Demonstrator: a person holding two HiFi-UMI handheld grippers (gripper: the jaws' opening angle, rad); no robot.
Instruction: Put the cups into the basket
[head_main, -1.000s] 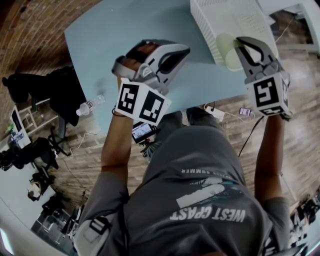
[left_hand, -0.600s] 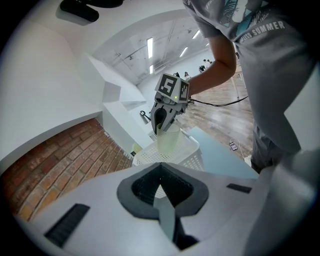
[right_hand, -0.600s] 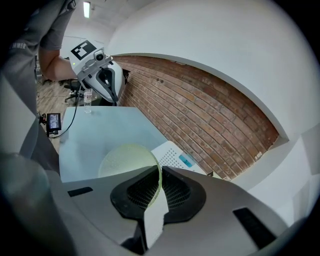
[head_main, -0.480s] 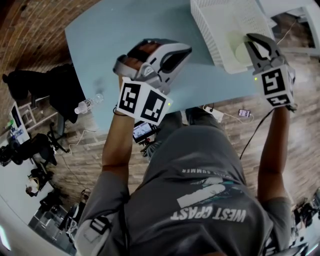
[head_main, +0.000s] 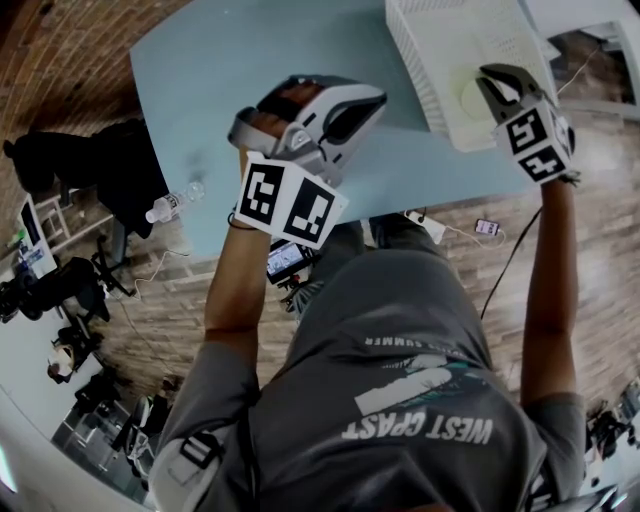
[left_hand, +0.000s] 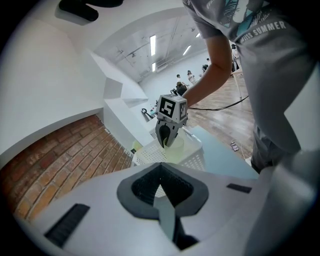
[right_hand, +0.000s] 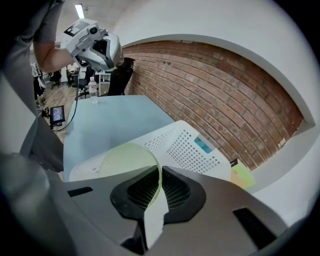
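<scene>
Left gripper (head_main: 350, 108) is parked well left of the basket (head_main: 418, 62), over the blue table (head_main: 200, 90); its jaws are pressed together with nothing between them, so it's idle. Moving right: the cup (head_main: 470, 98) hangs inside the basket's outline, at the corner nearest me. Right gripper (head_main: 492, 84) has it pinched by the wall at the rim, jaws clamped one inside and one outside the mouth. My read is that the task is at the drop-off stage: this cup is over the basket but not released, and I can't tell if it touches the basket floor. I see no other cups on the table left of the basket, and can't see whether any already sit in the basket. The cup is pale yellow-green, translucent and thin-walled, with a round mouth, held tilted rather than upright. It looks light and easy to deform.
</scene>
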